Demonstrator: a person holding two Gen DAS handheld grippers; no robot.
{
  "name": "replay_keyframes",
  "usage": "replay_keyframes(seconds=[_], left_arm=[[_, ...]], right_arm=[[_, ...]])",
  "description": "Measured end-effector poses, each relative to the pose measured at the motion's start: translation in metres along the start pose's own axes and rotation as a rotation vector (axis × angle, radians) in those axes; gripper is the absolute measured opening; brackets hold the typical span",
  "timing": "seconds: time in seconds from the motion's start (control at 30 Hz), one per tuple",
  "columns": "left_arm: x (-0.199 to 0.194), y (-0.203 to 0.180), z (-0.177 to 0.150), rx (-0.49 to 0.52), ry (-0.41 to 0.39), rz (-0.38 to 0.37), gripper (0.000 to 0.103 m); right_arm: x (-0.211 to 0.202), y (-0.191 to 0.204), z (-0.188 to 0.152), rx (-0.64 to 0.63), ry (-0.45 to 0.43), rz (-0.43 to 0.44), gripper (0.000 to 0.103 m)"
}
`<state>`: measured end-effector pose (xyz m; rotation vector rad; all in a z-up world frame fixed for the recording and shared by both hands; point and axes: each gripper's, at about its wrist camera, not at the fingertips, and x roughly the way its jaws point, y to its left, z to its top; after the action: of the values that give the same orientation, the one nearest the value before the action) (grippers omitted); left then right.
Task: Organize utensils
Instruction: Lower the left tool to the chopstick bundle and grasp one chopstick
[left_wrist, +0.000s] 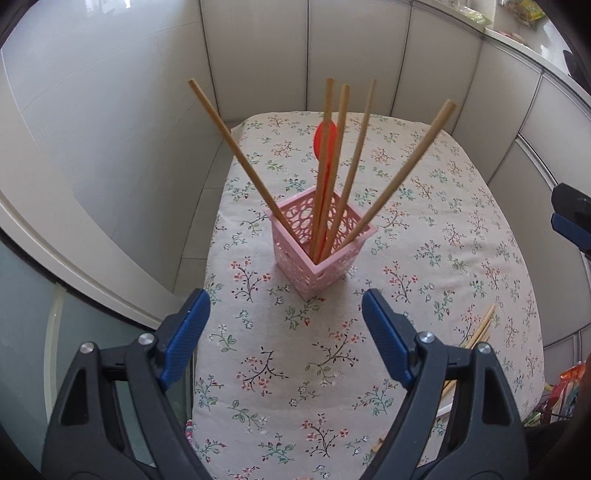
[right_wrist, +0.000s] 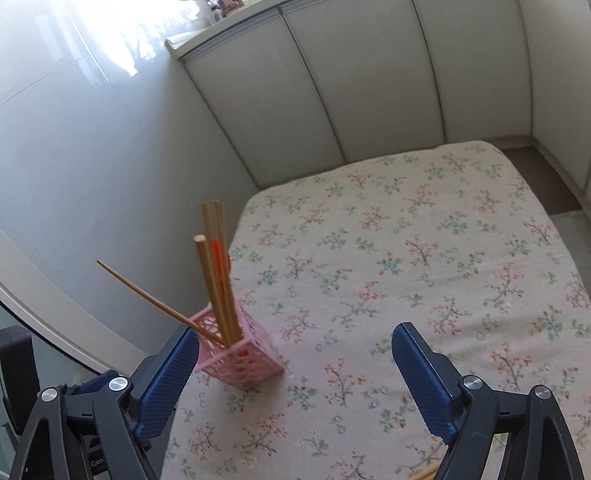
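Chopsticks (left_wrist: 334, 166) stand fanned in the pink basket (left_wrist: 321, 254) mid-table, so with the left gripper (left_wrist: 286, 306) and right gripper (right_wrist: 295, 350) both wide and empty, fetch what look like loose sticks (left_wrist: 480, 328) right of the basket, gripping mid-shaft.

Surface: table (left_wrist: 424, 280) under a floral cloth, tiled walls behind it.
Holder: pink perforated basket (left_wrist: 325, 254) standing near the middle of the tabletop, towards its left edge.
Contents: five wooden chopsticks (left_wrist: 349, 170) fanned out of the basket, with a red spoon (left_wrist: 325, 138) upright among them.
Loose items: more chopsticks (left_wrist: 480, 332) lying flat near the right edge, partly hidden.
Left gripper (left_wrist: 286, 306): jaws wide apart, nothing between them, on the near side of the basket.
Right gripper (left_wrist: 572, 221): only a tip shows at the frame's right edge.
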<state>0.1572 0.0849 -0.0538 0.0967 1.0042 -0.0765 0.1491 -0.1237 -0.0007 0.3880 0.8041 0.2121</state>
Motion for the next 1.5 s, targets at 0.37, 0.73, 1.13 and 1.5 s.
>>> replay_keyframes(seconds=[0.37,0.73,1.13,1.5], left_arm=[[0.019,-0.048,-0.027,0.145,0.09,-0.03,0.084],[0.066,-0.108,-0.048,0.242,0.25,-0.101,0.084],[0.105,-0.177,-0.048,0.254,0.378,-0.442,0.048],[0.114,-0.216,-0.05,0.322,0.398,-0.512,0.028]], right_arm=[[-0.004,-0.073,-0.041,0.104,0.198,-0.129,0.096],[0.006,-0.133,-0.077,0.15,0.384,-0.273,0.096],[0.008,-0.187,-0.083,0.262,0.46,-0.306,0.096],[0.006,-0.199,-0.08,0.297,0.462,-0.308,0.096]])
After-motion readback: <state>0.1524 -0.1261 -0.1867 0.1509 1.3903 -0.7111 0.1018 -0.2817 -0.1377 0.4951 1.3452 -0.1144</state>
